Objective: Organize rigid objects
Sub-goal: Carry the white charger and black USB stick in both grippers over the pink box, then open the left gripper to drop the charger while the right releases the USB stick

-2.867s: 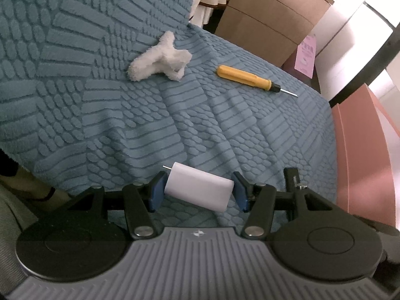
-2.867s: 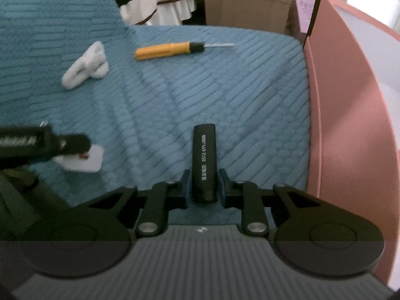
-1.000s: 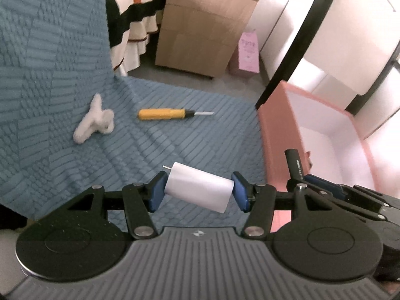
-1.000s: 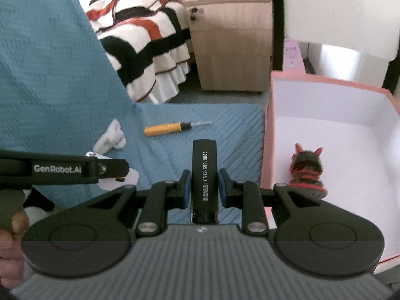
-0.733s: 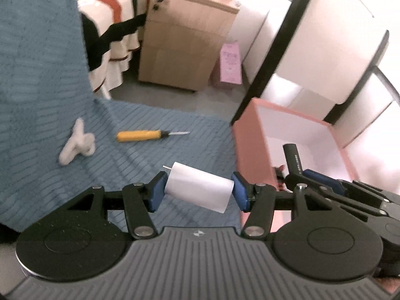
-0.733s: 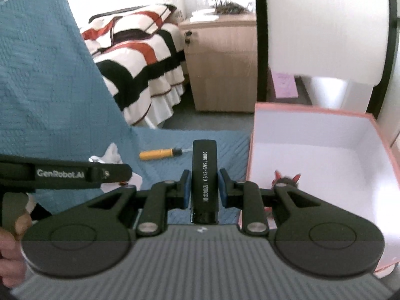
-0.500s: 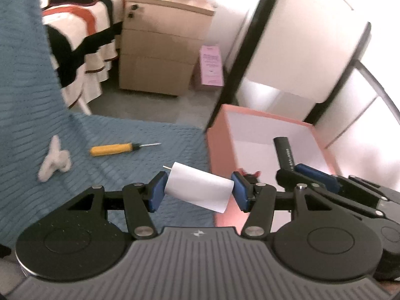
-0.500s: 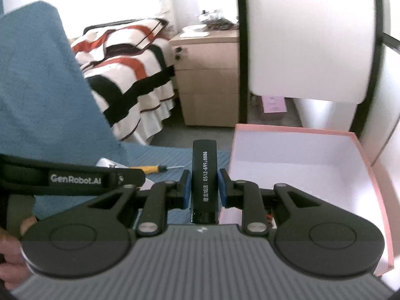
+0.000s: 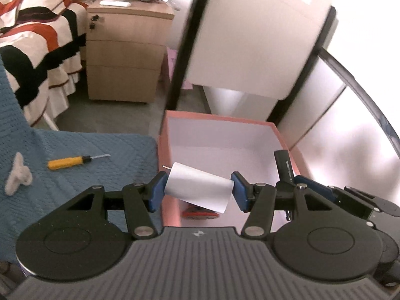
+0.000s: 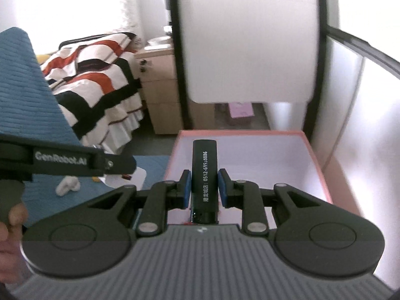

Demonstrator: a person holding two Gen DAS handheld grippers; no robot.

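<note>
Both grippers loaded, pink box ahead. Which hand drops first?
Probably right: the right gripper holds the black stick over the pink box interior, while the left gripper holds its white block at the box's near-left wall.

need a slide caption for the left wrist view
Left gripper carries a white block over the pink box, screwdriver left on the blue cover.

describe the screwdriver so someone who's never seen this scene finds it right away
Find the blue textured blanket left of the pink box. Two loose things lie on it: a fluffy white clip near the left edge, and the screwdriver between the clip and the box. The screwdriver is the only yellow-handled one, with a thin metal shaft pointing toward the box.
</note>
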